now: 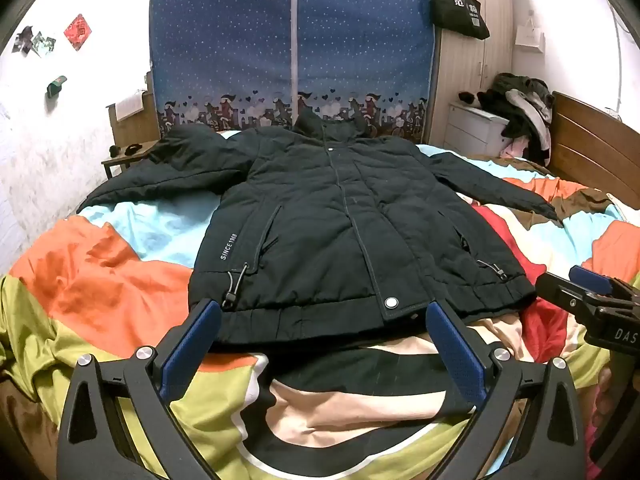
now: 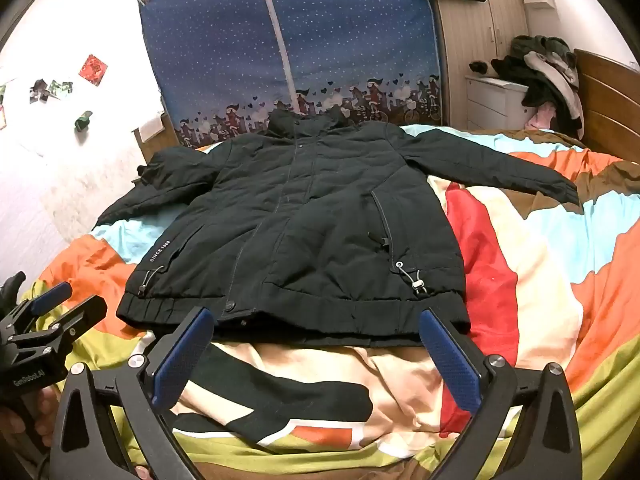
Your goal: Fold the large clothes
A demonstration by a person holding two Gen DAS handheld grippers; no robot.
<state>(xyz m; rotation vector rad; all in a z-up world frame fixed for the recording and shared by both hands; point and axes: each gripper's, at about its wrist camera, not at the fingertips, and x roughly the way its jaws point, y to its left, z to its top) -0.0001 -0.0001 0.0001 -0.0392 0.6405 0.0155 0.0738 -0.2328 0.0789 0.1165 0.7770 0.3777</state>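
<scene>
Left wrist view. A dark green, quilted, padded jacket (image 1: 340,216) lies spread flat, front up and closed, on a bed covered by a multicoloured patchwork quilt (image 1: 100,264) of orange, light blue, olive, cream and red patches. The collar points to the far side and the elastic hem to the near side; both sleeves stretch outward, left and right. White lettering "SINCE 1969" runs along the left front panel. The left gripper (image 1: 324,344), black with blue-padded fingers (image 1: 456,352), hovers just near of the hem with its jaws spread fully wide and nothing between them. At the right edge the right gripper (image 1: 592,292) shows in part, apart from the jacket. Beyond the bed stands a blue, white-dotted fabric wardrobe (image 1: 292,40); a black tote bag (image 1: 460,8) hangs on a pale wooden cupboard (image 1: 476,64) to the far right.

Right wrist view. The same jacket (image 2: 312,216) fills the middle of the bed, its right sleeve reaching across the quilt (image 2: 540,264). The right gripper (image 2: 316,344) is poised just near of the hem, jaws at full spread and empty. At the left edge the left gripper (image 2: 52,308) appears, held by a hand (image 2: 24,420) and clear of the jacket. A heap of mixed clothing (image 2: 548,76) sits on a white drawer unit (image 2: 492,100) at the far right, beside a brown wooden headboard (image 2: 608,96).
</scene>
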